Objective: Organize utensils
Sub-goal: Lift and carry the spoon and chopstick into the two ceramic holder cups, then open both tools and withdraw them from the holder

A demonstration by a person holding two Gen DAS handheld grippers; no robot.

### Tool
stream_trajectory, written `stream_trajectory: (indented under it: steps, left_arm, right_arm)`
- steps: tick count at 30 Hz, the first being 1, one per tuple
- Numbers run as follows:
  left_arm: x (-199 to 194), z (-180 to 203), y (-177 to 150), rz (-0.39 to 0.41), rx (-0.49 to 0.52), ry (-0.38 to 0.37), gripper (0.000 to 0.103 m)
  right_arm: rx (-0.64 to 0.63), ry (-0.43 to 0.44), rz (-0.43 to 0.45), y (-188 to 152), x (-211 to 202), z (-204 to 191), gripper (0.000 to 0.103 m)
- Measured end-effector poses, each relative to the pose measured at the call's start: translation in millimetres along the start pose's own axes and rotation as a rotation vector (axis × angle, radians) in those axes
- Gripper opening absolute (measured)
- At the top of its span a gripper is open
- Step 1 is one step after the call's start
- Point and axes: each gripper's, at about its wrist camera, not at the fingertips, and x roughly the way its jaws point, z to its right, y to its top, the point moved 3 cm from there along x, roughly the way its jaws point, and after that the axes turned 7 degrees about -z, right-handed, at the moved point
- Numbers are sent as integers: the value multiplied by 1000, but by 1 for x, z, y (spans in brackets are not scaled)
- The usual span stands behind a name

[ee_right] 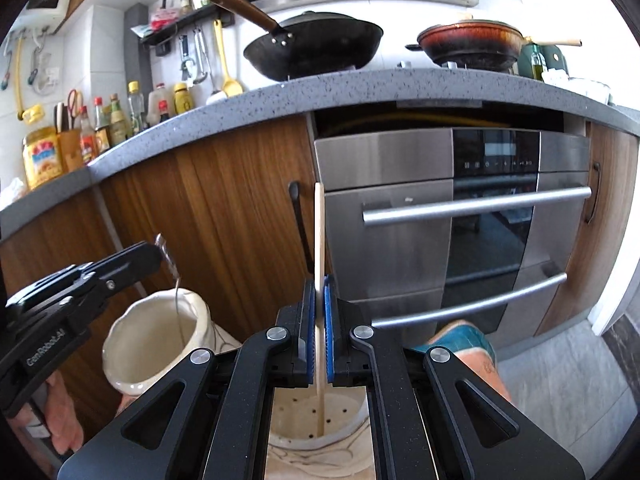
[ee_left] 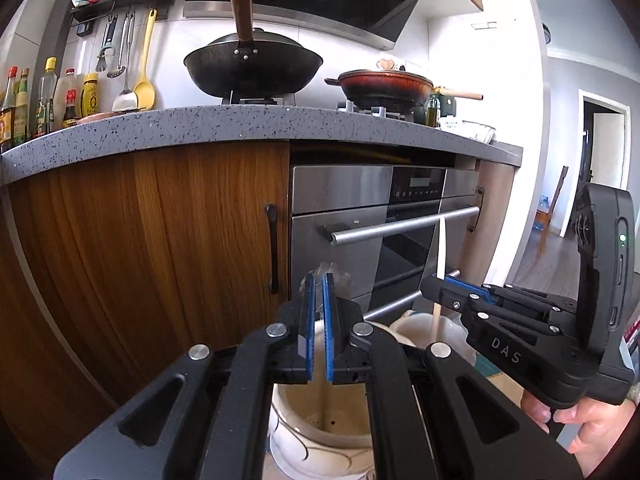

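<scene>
Two claws clamped: our left claw (ee_left: 319, 320) holds a clear plastic utensil (ee_right: 170, 264) over one ceramic holder (ee_right: 156, 340); right claw (ee_right: 320, 320) holds a wooden stick (ee_right: 319, 232) inside another holder (ee_right: 316, 420). Risk: releasing early, the clear utensil catches the rim and tips out.

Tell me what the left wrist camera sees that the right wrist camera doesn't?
Only the left wrist view shows the doorway and a chair in the next room. Only the right wrist view shows the yellow jar and scissors at the counter's far end. Both show the black wok, the red pan, the oven, and each hand-held gripper lowering a utensil into a cream holder.
</scene>
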Motion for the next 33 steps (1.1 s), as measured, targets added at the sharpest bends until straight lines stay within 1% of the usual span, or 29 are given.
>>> stream_trajectory:
  steps: [2,3,4,7,9,11,13,14,15,16,17,19,21,23,26,29,33]
  left_arm:
    - [-1,1,-1,-4,9,-1,3]
    - [-3,3,-2,-6,14,-4,3]
    - [-5,4,-2,-5,20,-3,5]
    - [-11,7,-1,3,40,12,6]
    - [-19,6,0,10,42,18,16]
    - [-28,3,0,19,34,20,42]
    - [-41,-1,-3,32,25,37,51]
    - [-46,-3,-5,32,23,44,57]
    - [-51,-6,-7,30,20,51,60]
    - [-57,-9,-10,29,17,58,67]
    - [-64,-12,-13,29,11,63,75]
    - [-72,-17,-19,27,2,63,82]
    - [-83,-23,-28,19,-9,64,86]
    - [-89,-29,-36,0,-22,61,93]
    - [-97,-35,-53,-47,-28,58,95]
    - [-96,-39,-73,-117,-17,81,97]
    - [-94,-46,-100,-188,-51,76,97]
  right_arm:
    - [15,1,-19,-2,2,1,5]
    - [19,1,-27,-3,3,2,9]
    - [24,2,-36,-3,3,3,20]
    - [31,5,-29,-2,-3,4,39]
    - [37,-1,-11,0,-13,5,45]
    - [49,3,-3,1,-23,6,50]
    - [64,10,7,-2,-38,8,63]
    - [68,9,9,-4,-44,9,66]
    - [71,6,10,-8,-52,10,71]
    - [71,1,10,-12,-60,10,76]
    - [69,-4,10,-16,-67,11,79]
    - [64,-9,1,-24,-77,12,84]
    - [59,-15,-13,-36,-89,14,89]
    - [57,-24,-27,-47,-96,15,91]
    - [51,-41,-72,-69,-104,15,93]
    - [40,-45,-119,-89,-106,12,94]
    - [8,-38,-188,-119,-104,3,94]
